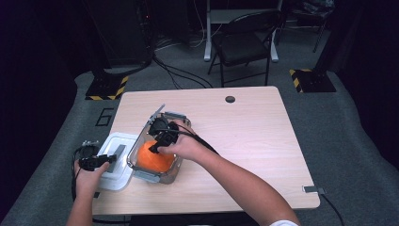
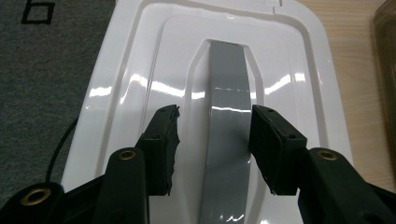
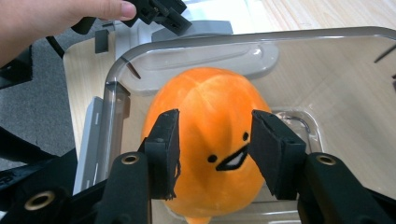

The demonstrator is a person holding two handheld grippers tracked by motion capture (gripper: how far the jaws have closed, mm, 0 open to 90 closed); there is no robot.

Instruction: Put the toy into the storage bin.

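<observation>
A clear plastic container (image 1: 176,172) stands at the table's left half with an orange plush toy (image 1: 157,162) lying inside it. My right gripper (image 1: 157,146) hovers over the toy. In the right gripper view that gripper (image 3: 215,116) is open, its pads either side of the plush toy's (image 3: 210,98) top without squeezing it. Left of the container lies a white lid (image 1: 120,140) with a grey handle (image 2: 229,93). My left gripper (image 2: 215,112) is open and straddles this handle, with a gap beside the left pad (image 2: 163,135).
The lid (image 2: 140,70) lies at the table's left edge, with grey carpet (image 2: 42,70) beyond. A cable hole (image 1: 230,99) sits at the table's back. A black chair (image 1: 244,44) and two yellow-striped stand bases (image 1: 107,88) are on the floor behind.
</observation>
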